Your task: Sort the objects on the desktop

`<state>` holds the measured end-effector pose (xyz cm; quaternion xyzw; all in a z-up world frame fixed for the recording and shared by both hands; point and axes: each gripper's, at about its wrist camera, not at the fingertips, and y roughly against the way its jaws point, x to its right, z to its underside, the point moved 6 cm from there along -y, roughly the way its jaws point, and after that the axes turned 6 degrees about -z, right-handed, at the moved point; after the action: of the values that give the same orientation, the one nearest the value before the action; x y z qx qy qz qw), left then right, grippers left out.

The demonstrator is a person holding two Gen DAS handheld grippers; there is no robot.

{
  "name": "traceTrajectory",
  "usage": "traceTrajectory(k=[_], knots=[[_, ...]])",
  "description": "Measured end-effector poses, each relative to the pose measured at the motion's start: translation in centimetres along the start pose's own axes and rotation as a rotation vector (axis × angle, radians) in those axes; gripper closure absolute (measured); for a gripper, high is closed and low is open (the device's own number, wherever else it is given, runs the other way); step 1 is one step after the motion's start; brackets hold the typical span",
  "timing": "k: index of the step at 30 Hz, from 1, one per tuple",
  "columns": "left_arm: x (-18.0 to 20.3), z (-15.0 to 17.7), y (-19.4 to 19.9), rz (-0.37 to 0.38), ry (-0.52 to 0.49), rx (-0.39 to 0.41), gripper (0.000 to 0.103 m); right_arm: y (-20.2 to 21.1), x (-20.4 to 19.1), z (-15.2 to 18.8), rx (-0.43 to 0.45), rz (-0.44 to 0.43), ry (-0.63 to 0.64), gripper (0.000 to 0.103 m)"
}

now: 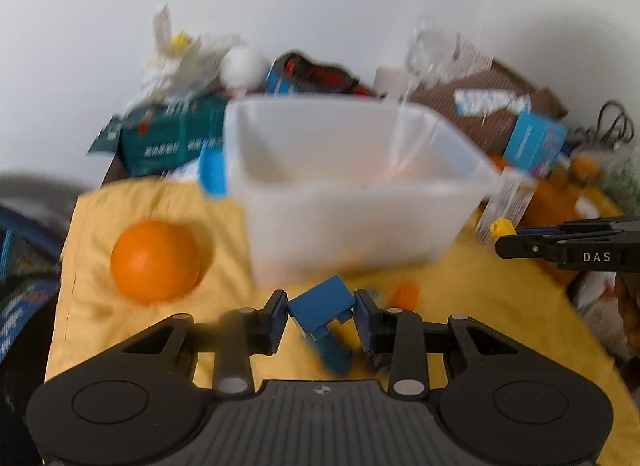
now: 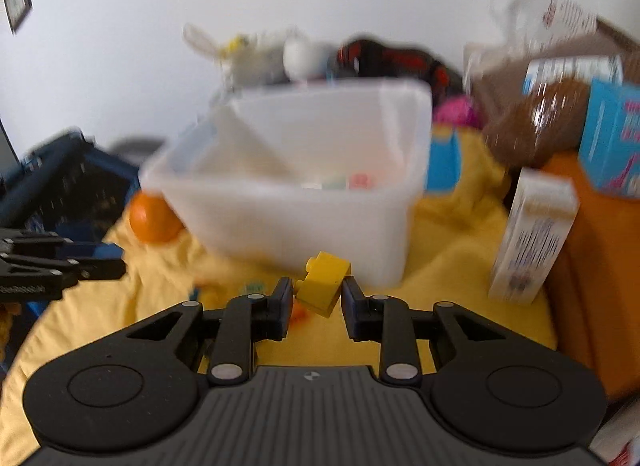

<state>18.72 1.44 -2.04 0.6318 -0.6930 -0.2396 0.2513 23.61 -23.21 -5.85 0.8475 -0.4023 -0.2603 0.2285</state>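
My left gripper [image 1: 321,308] is shut on a blue toy brick [image 1: 322,306], held just above the yellow cloth [image 1: 140,346] in front of a translucent white bin [image 1: 344,201]. My right gripper [image 2: 314,296] is shut on a yellow toy brick [image 2: 324,284], also held in front of the bin [image 2: 288,201]. The right gripper also shows at the right edge of the left wrist view [image 1: 508,244] with the yellow brick [image 1: 502,225]. The left gripper shows at the left edge of the right wrist view [image 2: 116,268]. Small coloured pieces [image 2: 352,181] lie inside the bin.
An orange [image 1: 154,260] lies on the cloth left of the bin, also seen in the right wrist view [image 2: 150,219]. Small coloured bits [image 1: 404,294] lie on the cloth. Boxes, bags and clutter [image 1: 532,141] stand behind and right of the bin. A white carton [image 2: 528,238] stands at the right. A dark crate [image 2: 60,185] is at the left.
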Motion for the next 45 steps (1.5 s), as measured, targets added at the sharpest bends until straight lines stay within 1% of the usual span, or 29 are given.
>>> traceTrajectory(k=[4, 9, 11, 15, 19, 25, 27, 28, 29, 30, 31, 34, 36, 37, 39, 41, 43, 45], knots=[[1.3, -3.5, 0.2, -0.003, -0.006, 0.048, 0.064, 1.0, -0.6, -3.4, 0.071, -0.013, 0.009, 0.074], [2.3, -6.3, -0.3, -0.015, -0.006, 0.065, 0.064, 1.6, -0.6, -6.1, 0.112, -0.035, 0.004, 0.074], [2.4, -7.1, -0.7, -0.016, 0.001, 0.066, 0.064, 1.2, -0.5, -6.5, 0.11, -0.037, 0.003, 0.073], [2.2, -8.4, -2.4, -0.03, 0.022, 0.044, 0.064, -0.4, 0.7, -7.4, 0.083, -0.027, -0.014, 0.073], [1.5, -9.2, -4.0, -0.062, 0.024, 0.02, 0.063, -1.7, 2.1, -8.4, 0.056, -0.018, -0.041, 0.073], [0.6, -10.5, -6.5, -0.105, 0.031, -0.026, 0.063, -4.1, 2.5, -9.7, 0.004, 0.001, -0.009, 0.073], [0.6, -10.8, -6.8, -0.126, 0.024, -0.023, 0.062, -4.8, 2.5, -10.0, -0.008, 0.014, -0.007, 0.069], [0.5, -10.9, -6.8, -0.14, 0.024, -0.019, 0.054, -5.1, 2.5, -10.1, -0.014, 0.024, -0.004, 0.05], [0.4, -10.9, -6.8, -0.152, 0.026, -0.019, 0.042, -5.3, 2.4, -10.1, -0.009, 0.042, 0.001, 0.04], [0.1, -10.9, -6.7, -0.171, 0.03, -0.013, 0.04, -5.1, 2.3, -10.2, 0.01, 0.055, 0.012, 0.036], [-0.1, -10.6, -6.2, -0.184, 0.033, 0.001, 0.039, -4.8, 2.2, -10.1, 0.02, 0.058, 0.023, 0.037], [-0.4, -8.8, -4.5, -0.163, 0.003, 0.026, 0.039, -3.1, 1.4, -8.9, 0.053, 0.023, 0.032, 0.037], [-0.5, -6.6, -3.0, -0.147, -0.015, 0.045, 0.039, -1.2, 0.5, -7.3, 0.078, -0.009, 0.045, 0.037], [-0.3, -4.8, -2.4, -0.121, -0.033, 0.034, 0.039, -0.5, 0.0, -6.1, 0.079, -0.029, 0.047, 0.037], [0.1, -0.9, -2.0, -0.104, -0.078, -0.005, 0.039, -0.3, -0.9, -3.1, 0.033, -0.066, 0.073, 0.037], [0.3, 2.4, -3.0, -0.114, -0.105, -0.076, 0.041, -1.2, -1.5, 0.7, -0.051, -0.076, 0.121, 0.037], [0.0, 4.6, -4.5, -0.117, -0.069, -0.149, 0.045, -2.1, -1.6, 3.7, -0.121, -0.083, 0.108, 0.037], [-0.2, 5.2, -5.9, -0.117, -0.03, -0.175, 0.045, -2.4, -1.8, 5.4, -0.148, -0.088, 0.09, 0.037]])
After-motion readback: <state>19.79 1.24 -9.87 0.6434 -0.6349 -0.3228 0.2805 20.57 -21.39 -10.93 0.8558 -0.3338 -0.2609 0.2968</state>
